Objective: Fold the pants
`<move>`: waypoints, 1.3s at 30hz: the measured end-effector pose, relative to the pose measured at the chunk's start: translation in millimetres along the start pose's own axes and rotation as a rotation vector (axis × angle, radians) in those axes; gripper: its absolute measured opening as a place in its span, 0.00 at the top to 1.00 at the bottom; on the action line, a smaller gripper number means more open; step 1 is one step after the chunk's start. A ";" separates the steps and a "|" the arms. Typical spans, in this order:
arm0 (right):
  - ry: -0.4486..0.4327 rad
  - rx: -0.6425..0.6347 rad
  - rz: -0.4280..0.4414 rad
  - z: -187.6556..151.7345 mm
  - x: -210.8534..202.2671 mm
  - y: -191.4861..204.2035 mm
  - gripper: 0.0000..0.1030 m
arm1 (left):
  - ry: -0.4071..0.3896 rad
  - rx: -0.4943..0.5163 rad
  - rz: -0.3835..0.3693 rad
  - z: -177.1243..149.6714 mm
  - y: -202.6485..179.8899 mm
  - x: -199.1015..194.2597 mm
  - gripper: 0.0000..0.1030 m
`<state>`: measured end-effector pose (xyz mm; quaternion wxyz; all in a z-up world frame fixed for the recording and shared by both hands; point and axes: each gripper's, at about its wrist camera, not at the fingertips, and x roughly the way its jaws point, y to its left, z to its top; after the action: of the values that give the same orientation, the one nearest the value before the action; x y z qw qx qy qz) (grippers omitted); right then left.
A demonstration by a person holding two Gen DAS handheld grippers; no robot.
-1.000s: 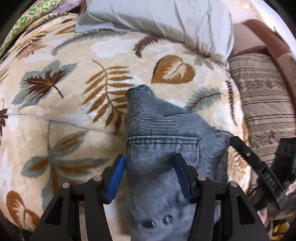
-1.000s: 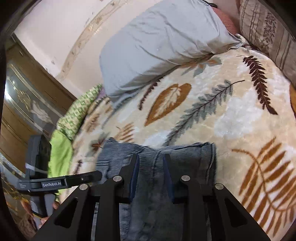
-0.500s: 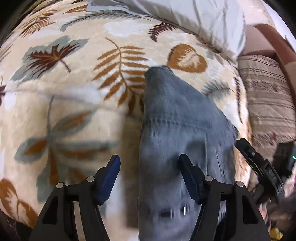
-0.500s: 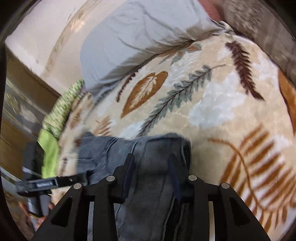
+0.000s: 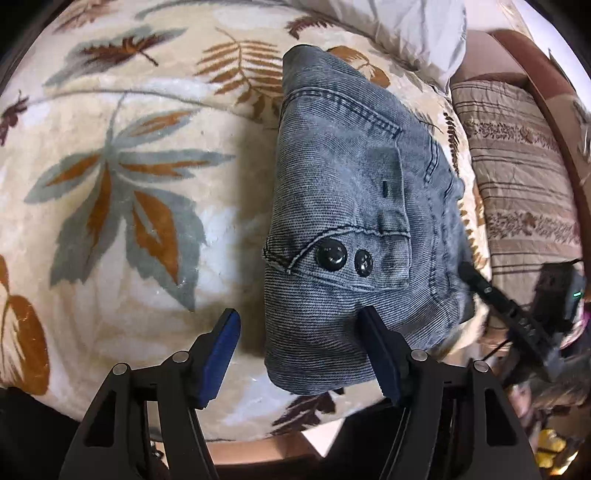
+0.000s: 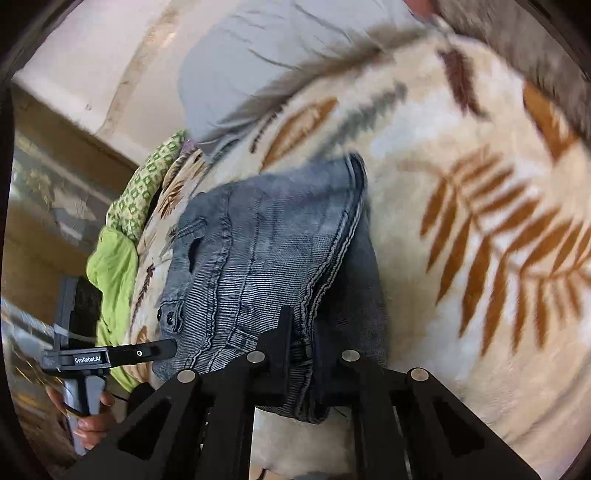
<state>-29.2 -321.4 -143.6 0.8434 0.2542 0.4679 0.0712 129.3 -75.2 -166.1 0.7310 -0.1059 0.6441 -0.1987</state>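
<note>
two grippers hang over a folded pair of grey denim pants [image 5: 354,206] lying on a cream blanket [image 5: 122,206] printed with brown and grey-green leaves. in the left wrist view the left gripper [image 5: 301,352] stands wide and its jaws are opening; the blue pad of one finger [image 5: 221,347] is over bare blanket just beside the bundle's edge, the other finger lies over the near corner of the denim, and the pads do not squeeze the cloth. two dark buttons [image 5: 341,257] sit on a pocket flap near the middle of the bundle, which runs away from the camera toward a grey pillow [image 5: 391,26] at the far edge of the bed. a striped beige cushion [image 5: 517,177] lies to the right of the pants, and the black tip of the other tool shows at the bundle's right edge. in the right wrist view the right gripper [image 6: 308,354] is narrow, its jaws pinched on the thick seamed edge of the pants at the near end of the bundle. off to the left in that view a hand [image 6: 86,417] holds the handle of the left tool, with green cloth [image 6: 114,273] and a green patterned fabric [image 6: 147,184] behind it. this view is blurred toward the right side.
</note>
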 end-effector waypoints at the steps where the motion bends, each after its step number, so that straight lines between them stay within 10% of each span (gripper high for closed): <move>1: 0.007 -0.025 -0.023 -0.8 1.5 1.3 0.92 | -0.010 0.013 0.022 -2.3 -2.3 3.0 0.33; 8: 0.042 -0.069 -0.112 -5.6 22.9 -4.9 0.89 | -0.042 0.059 0.060 -9.5 -13.2 8.1 0.27; 15: -0.067 0.107 0.022 9.5 -9.9 -28.7 0.47 | -0.107 0.078 -0.004 10.5 -14.7 -36.3 0.39; 24: -0.039 0.294 0.158 18.4 22.3 -72.8 0.46 | 0.005 -0.033 -0.089 48.9 9.5 0.4 0.36; 30: 0.034 0.203 0.309 23.6 33.1 -48.7 0.46 | 0.056 -0.084 -0.199 60.2 14.3 23.0 0.32; 33: 0.048 0.181 0.239 23.4 37.8 -48.8 0.54 | 0.052 -0.114 -0.219 64.5 17.3 32.9 0.31; 39: 0.031 0.097 0.112 20.8 24.9 -31.4 0.82 | 0.004 -0.039 -0.148 62.6 -1.9 19.6 0.63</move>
<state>-2.0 -347.0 -169.0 0.8174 0.3195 0.4690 0.0995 192.5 -91.6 -173.8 0.7110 -0.1669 0.6395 -0.2399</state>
